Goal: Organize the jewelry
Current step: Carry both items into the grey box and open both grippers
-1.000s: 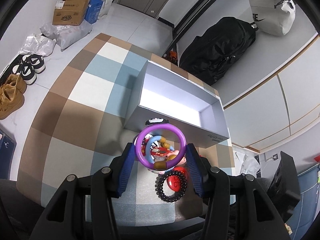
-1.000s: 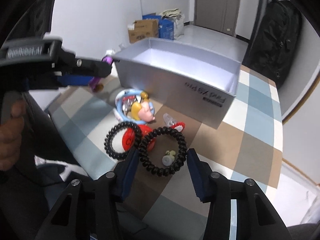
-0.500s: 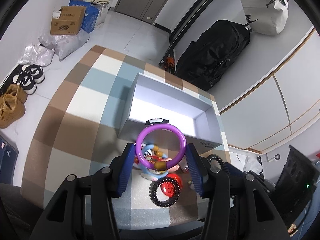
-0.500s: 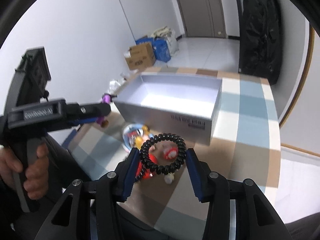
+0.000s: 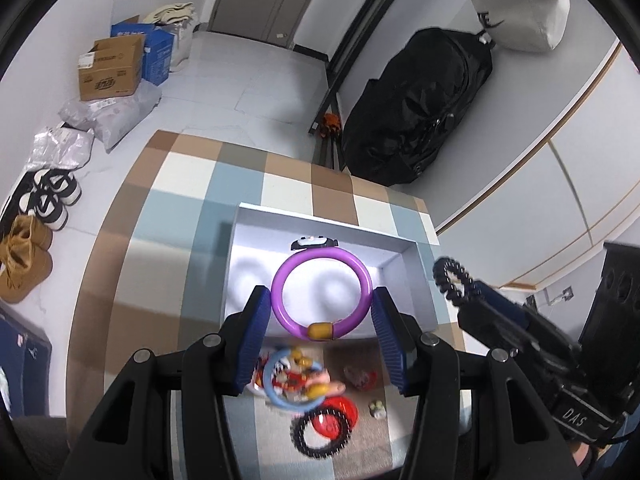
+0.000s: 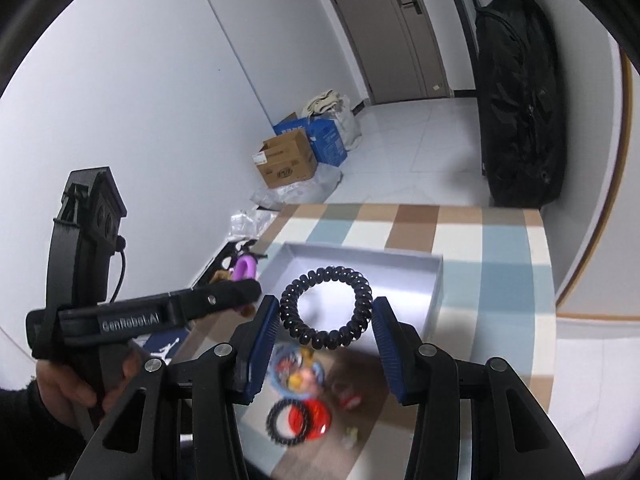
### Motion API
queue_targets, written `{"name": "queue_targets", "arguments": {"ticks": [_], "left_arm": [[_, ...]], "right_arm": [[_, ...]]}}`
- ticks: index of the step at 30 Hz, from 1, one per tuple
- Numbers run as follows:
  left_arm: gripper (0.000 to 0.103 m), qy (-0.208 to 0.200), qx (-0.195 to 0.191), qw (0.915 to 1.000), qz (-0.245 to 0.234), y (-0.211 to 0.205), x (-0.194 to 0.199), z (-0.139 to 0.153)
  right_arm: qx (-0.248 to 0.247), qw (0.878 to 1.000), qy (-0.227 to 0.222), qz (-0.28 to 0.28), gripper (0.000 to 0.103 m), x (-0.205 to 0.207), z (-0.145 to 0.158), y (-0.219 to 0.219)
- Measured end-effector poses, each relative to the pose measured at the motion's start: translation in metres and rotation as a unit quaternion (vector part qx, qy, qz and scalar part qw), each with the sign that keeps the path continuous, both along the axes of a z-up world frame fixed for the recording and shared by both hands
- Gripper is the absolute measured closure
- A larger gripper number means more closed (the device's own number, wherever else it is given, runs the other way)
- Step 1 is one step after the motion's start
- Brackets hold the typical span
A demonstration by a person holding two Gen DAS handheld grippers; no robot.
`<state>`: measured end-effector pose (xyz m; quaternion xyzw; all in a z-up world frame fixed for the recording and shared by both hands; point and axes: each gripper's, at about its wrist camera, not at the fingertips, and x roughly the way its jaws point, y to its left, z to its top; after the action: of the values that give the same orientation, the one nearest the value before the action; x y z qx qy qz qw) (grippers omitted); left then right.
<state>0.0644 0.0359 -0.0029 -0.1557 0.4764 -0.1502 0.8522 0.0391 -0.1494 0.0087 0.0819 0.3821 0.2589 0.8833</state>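
1. Over the last second both claws had risen from the tabletop (image 5: 132, 240): the left claw (image 5: 320, 320), clamped on the purple bangle (image 5: 320, 294), had moved from the pile to above the grey box (image 5: 424, 280).
2. The right claw (image 6: 325, 322), clamped on a black coil bracelet (image 6: 326, 308), had lifted it off the tabletop and now held it near the box's front wall.
3. I judged both pieces were close to release over the box, though neither had been let go.
4. The box looked empty in both views, its pale floor showing only shadows.
5. The blue bangle (image 5: 294, 380), red disc (image 5: 334, 420), a second black coil bracelet (image 5: 322, 430) and small trinkets lay loose just in front of the box.
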Motion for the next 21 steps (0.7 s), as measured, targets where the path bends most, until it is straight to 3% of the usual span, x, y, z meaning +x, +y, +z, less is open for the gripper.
{"name": "queue_targets", "arguments": {"ticks": [10,21], "left_arm": [[0.057,0.016,0.017,0.9992,-0.033,-0.008,0.041,-0.014],[0.057,0.053,-0.015,0.9969,-0.056,-0.013,0.051,-0.031]], "right_arm": [[-0.003,1.000,0.030,-0.007,0.057,0.051,-0.013,0.004],[0.006,0.996,0.086,-0.015,0.057,0.069,-0.038,0.003]]}}
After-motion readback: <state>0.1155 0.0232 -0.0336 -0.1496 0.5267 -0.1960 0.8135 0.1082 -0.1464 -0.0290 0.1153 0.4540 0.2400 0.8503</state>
